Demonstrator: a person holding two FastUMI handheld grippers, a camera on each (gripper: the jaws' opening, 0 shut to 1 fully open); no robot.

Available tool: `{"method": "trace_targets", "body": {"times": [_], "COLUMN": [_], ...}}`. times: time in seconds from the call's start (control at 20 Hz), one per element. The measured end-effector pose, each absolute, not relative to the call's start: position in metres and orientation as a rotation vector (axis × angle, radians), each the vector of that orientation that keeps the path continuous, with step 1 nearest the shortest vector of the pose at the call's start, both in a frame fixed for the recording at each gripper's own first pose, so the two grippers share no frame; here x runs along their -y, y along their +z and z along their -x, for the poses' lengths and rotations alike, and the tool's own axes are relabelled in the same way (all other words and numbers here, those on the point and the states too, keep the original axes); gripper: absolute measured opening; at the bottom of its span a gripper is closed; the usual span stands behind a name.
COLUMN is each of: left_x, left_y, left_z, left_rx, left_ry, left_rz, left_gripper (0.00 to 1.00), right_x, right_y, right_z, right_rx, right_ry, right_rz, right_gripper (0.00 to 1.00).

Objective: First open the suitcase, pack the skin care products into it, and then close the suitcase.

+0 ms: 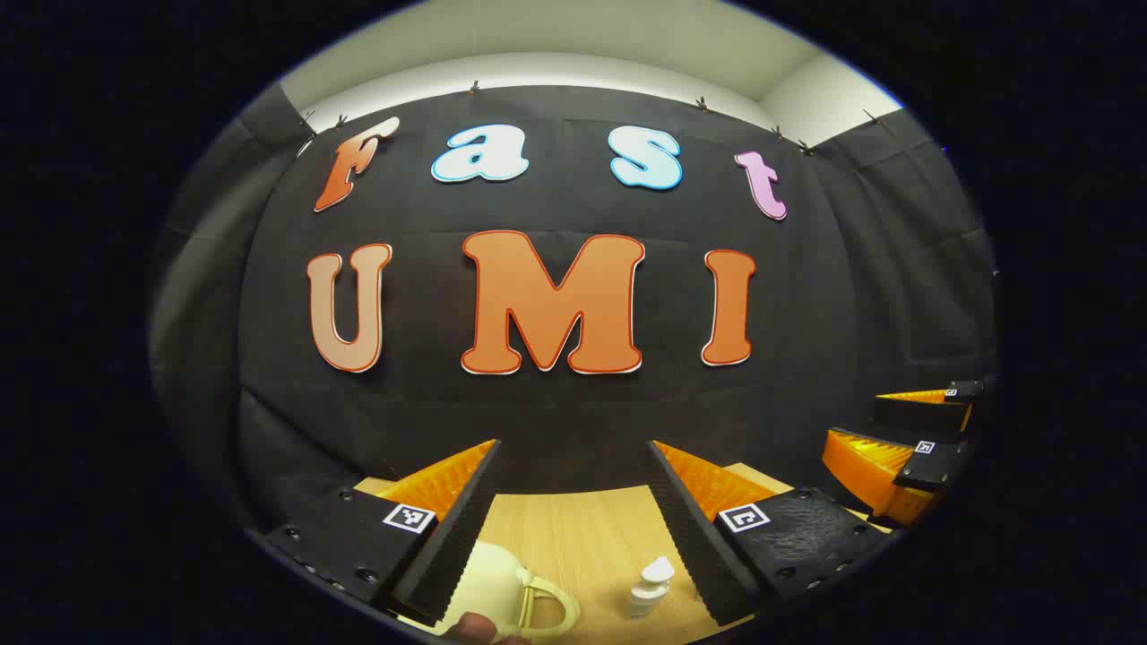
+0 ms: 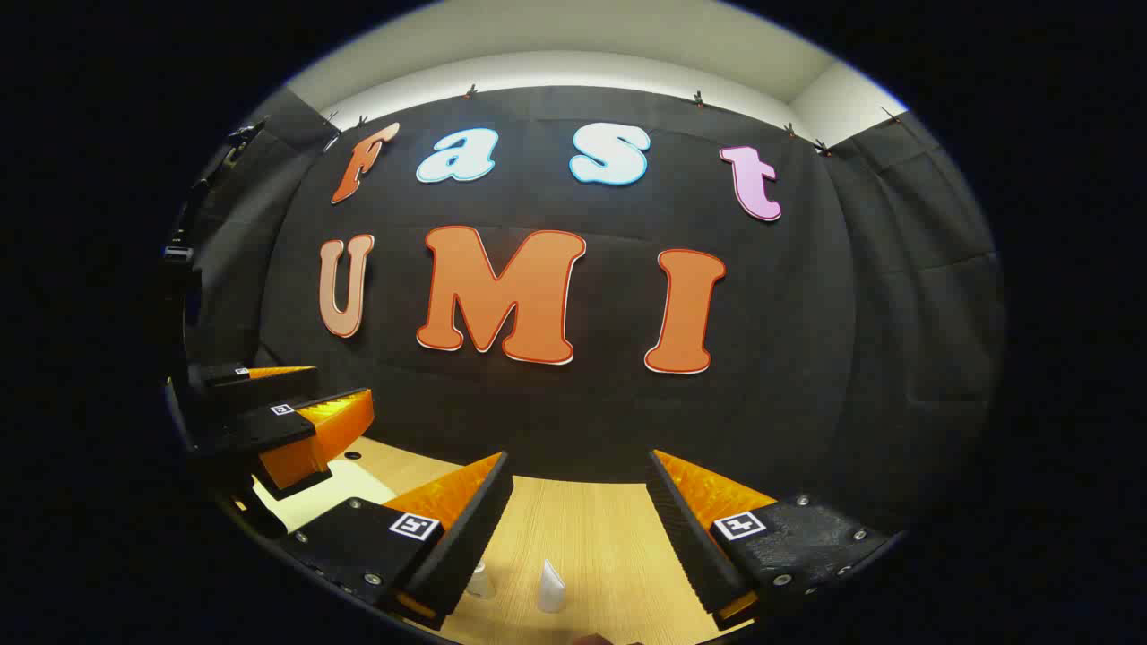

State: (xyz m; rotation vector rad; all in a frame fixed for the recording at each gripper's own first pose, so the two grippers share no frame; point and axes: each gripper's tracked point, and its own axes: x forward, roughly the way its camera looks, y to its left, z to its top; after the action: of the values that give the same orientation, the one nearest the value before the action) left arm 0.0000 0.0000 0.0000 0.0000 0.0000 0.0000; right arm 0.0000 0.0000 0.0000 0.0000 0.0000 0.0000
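A cream suitcase (image 1: 497, 587) with a looped handle (image 1: 548, 611) lies low in the left gripper view, just under my left finger; whether it is open cannot be told. A white pump bottle (image 1: 651, 587) stands on the wooden table (image 1: 582, 528) to its right. My left gripper (image 1: 573, 445) hangs open above them, holding nothing. In the right gripper view, a small white tube (image 2: 551, 587) and another small bottle (image 2: 479, 580) stand below my open right gripper (image 2: 581, 457). The left gripper (image 2: 345, 387) shows there over a pale cream surface (image 2: 314, 494).
The booth's black cloth wall (image 1: 573, 403) rises right behind the table's far edge. The right gripper (image 1: 856, 419) shows at the right of the left gripper view, level with my left one. Bare wood (image 2: 591, 528) lies between the right fingers.
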Motion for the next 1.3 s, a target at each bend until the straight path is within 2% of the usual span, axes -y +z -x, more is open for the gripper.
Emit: {"method": "trace_targets", "body": {"times": [0.4, 0.75, 1.3], "left_x": [-0.018, -0.027, -0.03], "left_y": [-0.002, 0.001, -0.002], "left_z": [0.001, 0.004, 0.002], "left_rx": [-0.006, 0.005, -0.014], "left_ry": [0.071, 0.114, 0.086], "left_rz": [-0.055, -0.082, -0.155], "left_gripper": [0.99, 0.99, 0.99], "right_x": [0.006, -0.006, -0.005], "right_y": [-0.009, -0.016, -0.022], "right_z": [-0.007, -0.009, -0.01], "right_rx": [0.001, -0.018, -0.026], "right_ry": [-0.033, 0.008, 0.016], "right_rz": [-0.018, -0.011, -0.003], "right_gripper": [0.95, 0.96, 0.96]}}
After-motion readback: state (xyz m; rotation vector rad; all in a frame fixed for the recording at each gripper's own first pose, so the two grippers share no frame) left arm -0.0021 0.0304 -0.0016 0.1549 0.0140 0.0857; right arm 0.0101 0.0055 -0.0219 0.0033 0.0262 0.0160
